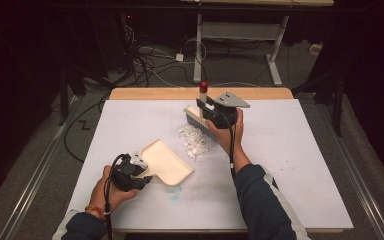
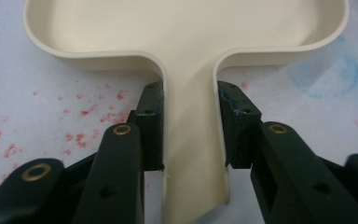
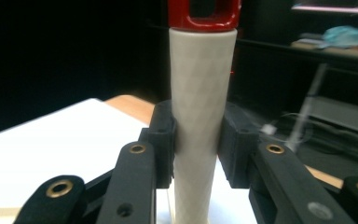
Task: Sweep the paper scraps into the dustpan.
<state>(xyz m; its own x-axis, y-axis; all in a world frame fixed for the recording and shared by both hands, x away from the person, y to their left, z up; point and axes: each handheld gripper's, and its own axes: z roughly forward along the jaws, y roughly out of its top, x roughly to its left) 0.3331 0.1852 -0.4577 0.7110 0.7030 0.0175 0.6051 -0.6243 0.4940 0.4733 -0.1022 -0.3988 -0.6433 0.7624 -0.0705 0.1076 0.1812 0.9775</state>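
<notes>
High view: my left gripper (image 1: 139, 172) pinches the dustpan (image 1: 166, 162) handle, my right gripper (image 1: 211, 111) clamps the brush (image 1: 200, 111) (bristles down), paper scraps (image 1: 193, 141) just beside it.

dustpan (image 1: 166, 163), brush (image 1: 200, 114), paper scraps (image 1: 193, 140)

We see a dark room, grey carpet floor (image 1: 40, 165), tangled cables (image 1: 150, 60) far left, white metal desk frame (image 1: 240, 35) far centre.

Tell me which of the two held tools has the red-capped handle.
The brush in the right gripper; the dustpan in the left gripper is plain cream.
</notes>
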